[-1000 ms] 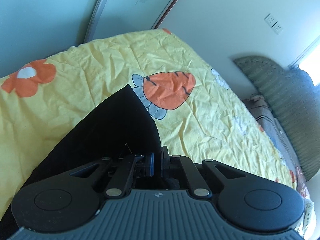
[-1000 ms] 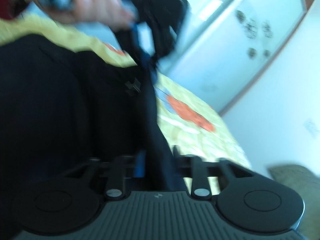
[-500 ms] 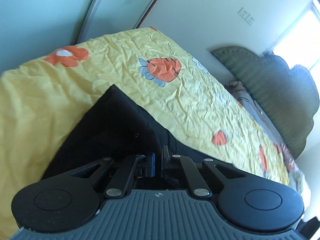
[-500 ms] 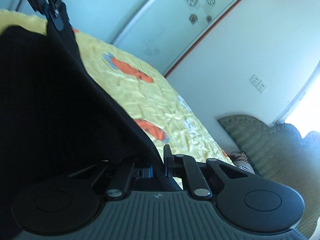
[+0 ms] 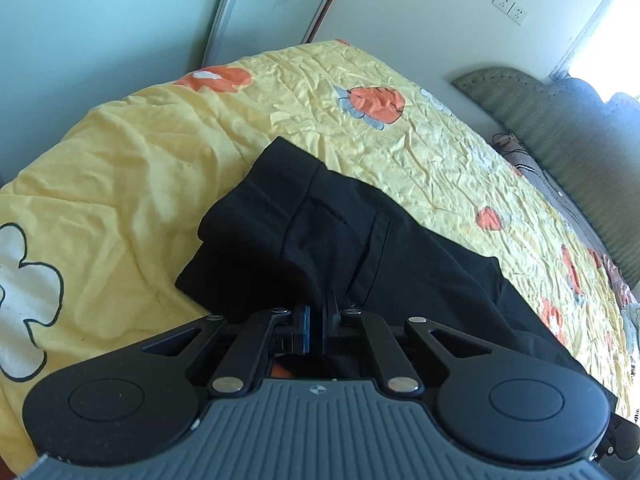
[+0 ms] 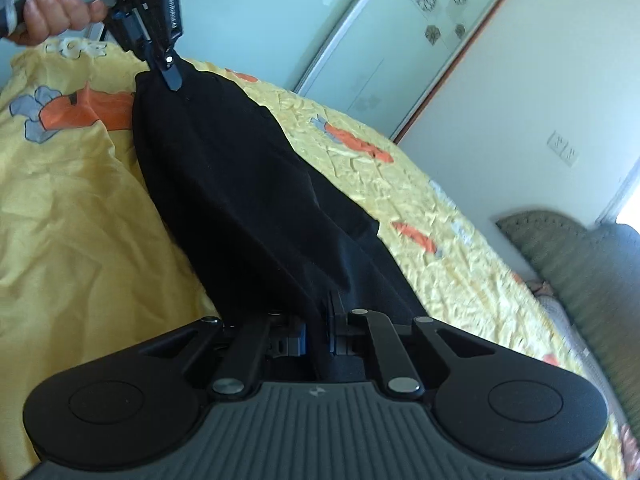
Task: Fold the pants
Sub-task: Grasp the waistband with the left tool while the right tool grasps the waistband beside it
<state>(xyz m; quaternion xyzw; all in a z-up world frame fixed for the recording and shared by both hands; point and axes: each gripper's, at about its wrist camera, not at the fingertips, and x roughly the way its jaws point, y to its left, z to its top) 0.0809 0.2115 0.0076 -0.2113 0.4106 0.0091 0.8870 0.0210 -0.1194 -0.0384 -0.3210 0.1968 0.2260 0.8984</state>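
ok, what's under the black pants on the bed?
The black pants lie on a yellow flower-print quilt, which shows all around them. The patch of quilt directly beneath is covered, so anything else there can't be seen.

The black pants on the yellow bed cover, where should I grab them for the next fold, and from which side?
Probably keep to the pants' near edge, where both the left gripper and right gripper are shut on the cloth. It hangs taut between them while the rest lies on the bed cover, so approach from the near side.
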